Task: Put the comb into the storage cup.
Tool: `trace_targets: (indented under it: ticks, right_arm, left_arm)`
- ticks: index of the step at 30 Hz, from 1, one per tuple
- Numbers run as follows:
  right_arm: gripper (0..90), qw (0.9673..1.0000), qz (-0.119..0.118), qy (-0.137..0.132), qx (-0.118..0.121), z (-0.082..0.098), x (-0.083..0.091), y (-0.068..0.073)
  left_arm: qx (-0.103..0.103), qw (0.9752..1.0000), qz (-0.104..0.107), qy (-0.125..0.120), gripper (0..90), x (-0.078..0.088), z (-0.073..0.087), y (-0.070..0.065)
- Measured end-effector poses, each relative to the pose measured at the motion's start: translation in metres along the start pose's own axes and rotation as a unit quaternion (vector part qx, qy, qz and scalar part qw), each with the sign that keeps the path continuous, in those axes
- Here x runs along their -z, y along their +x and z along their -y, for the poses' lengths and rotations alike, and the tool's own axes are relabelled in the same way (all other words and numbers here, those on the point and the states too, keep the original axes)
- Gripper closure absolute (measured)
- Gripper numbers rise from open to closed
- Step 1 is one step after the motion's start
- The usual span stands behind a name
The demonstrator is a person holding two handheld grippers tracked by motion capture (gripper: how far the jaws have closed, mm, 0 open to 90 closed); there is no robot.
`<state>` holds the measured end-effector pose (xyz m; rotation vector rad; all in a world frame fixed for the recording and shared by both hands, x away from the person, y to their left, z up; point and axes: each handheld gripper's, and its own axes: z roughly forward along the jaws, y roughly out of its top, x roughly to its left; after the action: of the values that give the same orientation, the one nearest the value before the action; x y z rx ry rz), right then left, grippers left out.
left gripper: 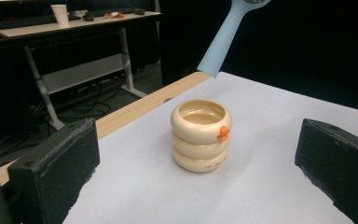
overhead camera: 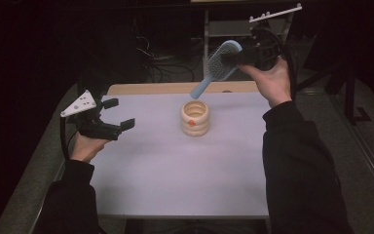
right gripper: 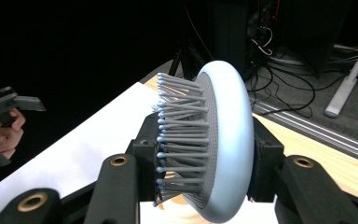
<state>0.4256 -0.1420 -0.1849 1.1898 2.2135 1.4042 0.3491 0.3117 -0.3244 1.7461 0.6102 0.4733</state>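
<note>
The right claw [overhead camera: 241,56] is raised above the far edge of the counter [overhead camera: 175,180] and pinches the head of a pale blue hairbrush [overhead camera: 217,66]; in the right gripper view its two black jaws press on the brush head [right gripper: 214,140] from either side, one against the bristles and one against the smooth back. From that grip the brush handle slants down and away, its tip hanging in the air above and just behind a cream holder [overhead camera: 195,118] shaped like three stacked rings, with a small orange spot on its side. Handle tip and holder are near each other but apart. The left claw [overhead camera: 120,113] hovers over the left part of the counter, well apart from the holder, and is spread wide with nothing between its jaws. In the left gripper view the holder [left gripper: 200,135] stands upright straight ahead of that claw, framed between the two open jaws, its top open, and the brush handle [left gripper: 223,42] comes down from above toward it.
</note>
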Motion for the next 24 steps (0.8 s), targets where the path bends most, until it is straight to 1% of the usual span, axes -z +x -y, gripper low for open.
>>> trace_targets:
  ticks: [4,5,8,13,15,19,22,24]
  right_arm:
    - [55.3,1.0000,0.002,0.001,0.001,0.000,0.000,-0.003]
    - [55.3,1.0000,0.004,0.004,0.002,0.001,-0.001,-0.003]
    - [55.3,0.9999,0.010,0.012,0.006,0.002,-0.003,-0.006]
    - [55.3,0.9997,0.015,0.021,0.005,0.007,-0.010,-0.010]
    - [55.3,0.9996,0.014,0.023,0.005,0.008,-0.012,-0.011]
    - [55.3,0.9996,0.013,0.025,0.003,0.010,-0.016,-0.012]
    - [55.3,0.9995,0.013,0.029,0.003,0.011,-0.021,-0.012]
    - [55.3,0.9994,0.013,0.032,0.003,0.012,-0.024,-0.012]
  left_arm:
    - [-0.002,1.0000,-0.002,0.003,0.0,0.005,0.006,0.002]
    - [-0.005,1.0000,-0.004,0.004,0.0,0.007,0.008,0.002]
    - [-0.006,0.9999,-0.008,0.001,0.0,0.012,0.013,0.003]
    - [-0.006,0.9999,-0.015,0.000,0.0,0.020,0.023,0.006]
    - [-0.006,0.9999,-0.012,0.003,0.0,0.022,0.027,0.007]
    - [-0.007,0.9998,-0.015,0.006,0.0,0.026,0.033,0.008]
    - [-0.007,0.9999,-0.014,0.005,0.0,0.029,0.037,0.007]
    - [-0.003,1.0000,-0.008,0.003,0.0,0.031,0.040,0.008]
